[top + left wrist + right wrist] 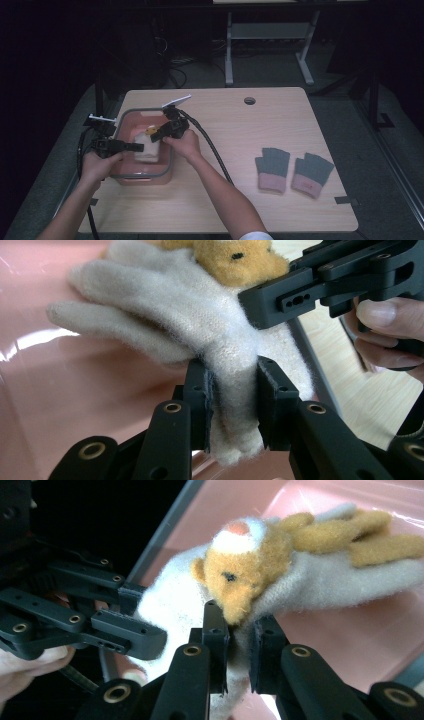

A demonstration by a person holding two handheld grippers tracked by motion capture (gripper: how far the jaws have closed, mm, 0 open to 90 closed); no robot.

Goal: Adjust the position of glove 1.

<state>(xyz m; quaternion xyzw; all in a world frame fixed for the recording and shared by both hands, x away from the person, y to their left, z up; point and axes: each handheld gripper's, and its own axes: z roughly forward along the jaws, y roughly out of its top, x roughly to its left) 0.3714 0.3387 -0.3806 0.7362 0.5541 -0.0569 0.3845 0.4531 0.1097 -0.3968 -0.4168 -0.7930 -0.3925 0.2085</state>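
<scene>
A fluffy cream glove (pixel 149 148) with an orange animal face (pixel 235 575) on it lies in a pink tub (pixel 131 120) at the table's left. My left gripper (pixel 234 400) is shut on one edge of the glove (pixel 200 320), its jaws pinching the cream wool. From the other side, my right gripper (pixel 239 640) is shut on the glove (pixel 320 580) just below the orange face. In the high view the left gripper (pixel 139 147) and right gripper (pixel 155 136) meet over the tub. The right gripper's fingers (pixel 280 297) reach in at the upper right of the left gripper view.
A pair of grey fingerless gloves with pink cuffs (pixel 272 169) (pixel 311 173) lies on the wooden table (pixel 235 200) at the right. Cables trail from both grippers. A round hole (pixel 249 100) sits near the table's far edge.
</scene>
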